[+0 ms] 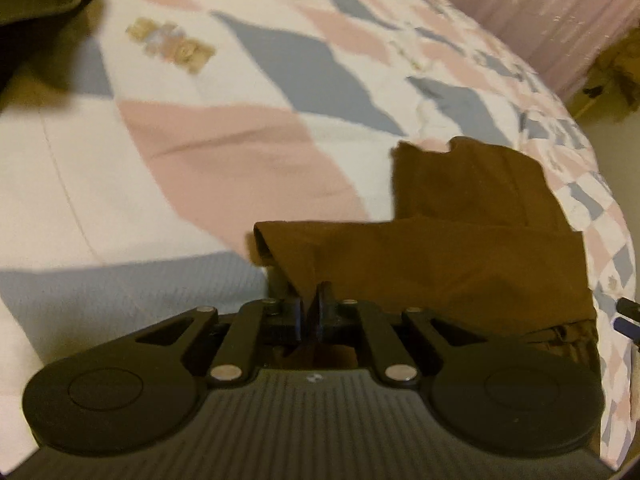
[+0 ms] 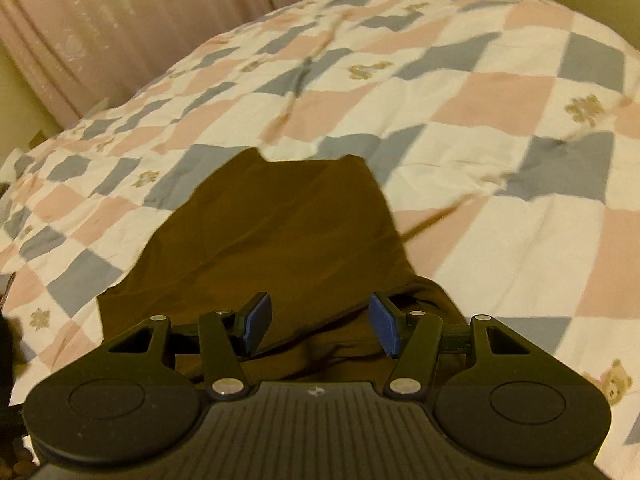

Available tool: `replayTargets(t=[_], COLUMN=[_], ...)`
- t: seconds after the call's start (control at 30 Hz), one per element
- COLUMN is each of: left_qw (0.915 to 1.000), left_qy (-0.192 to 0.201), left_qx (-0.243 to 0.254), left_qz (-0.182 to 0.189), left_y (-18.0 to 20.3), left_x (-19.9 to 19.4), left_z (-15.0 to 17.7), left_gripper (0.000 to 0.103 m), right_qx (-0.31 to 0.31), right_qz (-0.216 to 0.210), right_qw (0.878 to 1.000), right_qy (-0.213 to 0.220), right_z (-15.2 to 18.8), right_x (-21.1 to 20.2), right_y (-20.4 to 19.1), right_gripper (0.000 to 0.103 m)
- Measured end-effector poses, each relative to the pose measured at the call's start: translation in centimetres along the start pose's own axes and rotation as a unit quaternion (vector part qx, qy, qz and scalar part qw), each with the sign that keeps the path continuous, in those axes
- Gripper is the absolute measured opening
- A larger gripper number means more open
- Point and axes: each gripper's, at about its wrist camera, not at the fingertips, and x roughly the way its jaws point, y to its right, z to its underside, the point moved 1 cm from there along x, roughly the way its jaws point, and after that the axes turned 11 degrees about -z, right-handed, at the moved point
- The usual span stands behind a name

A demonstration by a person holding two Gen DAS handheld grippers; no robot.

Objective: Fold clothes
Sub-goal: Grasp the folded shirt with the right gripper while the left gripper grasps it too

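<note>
Left tongs [image 1: 310, 306]: pressed together, pinching a fold of the brown garment [image 1: 460, 248].
Right tongs [image 2: 318, 326]: spread wide over the cloth, gripping nothing.
Garment: on the checked quilt [image 2: 480, 92], one layer doubled over.
Progress: partly folded; edges uneven, more folding likely left.

The garment [image 2: 276, 240] lies on the quilt [image 2: 480, 112], which covers the bed, and a curtain [image 2: 120, 20] hangs behind the bed's far edge. The left gripper [image 1: 310, 312] sits at the garment's near left corner, pinching a fold, while the right gripper [image 2: 320, 326] hovers over its near edge, fingers spread apart.
</note>
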Motion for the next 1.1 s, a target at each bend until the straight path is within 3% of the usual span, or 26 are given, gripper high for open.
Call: replayTargets(t=[0.13,0.23,0.33,0.4,0.5,0.6,0.67,0.7,0.73,0.77,0.87,0.93,1.0,1.1], left_qw=[0.9997,0.9994,0.9984,0.9978,0.9973,0.9959,0.9942,0.9935,0.9932,0.9932,0.9940,0.9953,0.9976,0.9993], left_qy=[0.000,0.004,0.007,0.003,0.001,0.002,-0.003,-0.006,-0.007,-0.008,-0.011,-0.009,-0.005,0.006], left_qx=[-0.023,-0.029,-0.050,-0.058,-0.060,-0.080,-0.102,-0.108,-0.111,-0.111,-0.106,-0.096,-0.068,-0.007], left_qz=[-0.008,-0.020,-0.025,-0.031,-0.042,-0.042,-0.035,-0.033,-0.033,-0.033,-0.023,-0.006,0.007,0.036], left_y=[-1.2,-2.4,-4.4,-5.4,-6.7,-8.2,-9.2,-9.5,-9.6,-9.5,-8.7,-7.4,-5.4,-1.1], left_x=[-2.0,-3.8,-5.5,-6.2,-7.2,-7.8,-7.8,-7.8,-7.8,-7.7,-7.6,-7.5,-7.5,-7.1], left_z=[0.0,-0.2,-0.5,-0.6,-0.3,0.4,0.9,1.1,1.4,1.5,1.6,1.3,0.7,0.1], left_gripper=[0.035,0.037,0.041,0.041,0.041,0.041,0.041,0.041,0.041,0.041,0.041,0.041,0.041,0.041], right_qx=[-0.102,-0.235,-0.381,-0.475,-0.566,-0.613,-0.645,-0.662,-0.662,-0.661,-0.491,-0.362,-0.225,-0.038], right_qz=[-0.026,-0.069,-0.126,-0.151,-0.171,-0.179,-0.161,-0.150,-0.149,-0.149,-0.201,-0.231,-0.257,-0.252], right_qw=[0.994,0.967,0.912,0.863,0.803,0.765,0.741,0.728,0.727,0.728,0.844,0.901,0.939,0.967], right_qy=[-0.037,-0.076,-0.090,-0.085,-0.080,-0.081,-0.093,-0.099,-0.103,-0.107,-0.080,-0.059,-0.037,0.026], right_z=[1.9,5.2,9.8,13.0,16.7,19.0,20.5,21.3,21.4,21.5,16.1,12.3,8.5,4.1], right_x=[0.7,2.3,4.2,5.7,8.3,10.6,12.3,13.2,13.7,14.3,12.1,10.6,9.1,6.0], right_y=[-4.8,-11.2,-18.5,-22.8,-27.1,-29.5,-29.9,-30.0,-29.8,-29.6,-26.2,-23.9,-21.6,-15.7], right_gripper=[0.057,0.057,0.057,0.053,0.051,0.051,0.049,0.038,0.020,0.009,0.001,0.001,0.001,0.003])
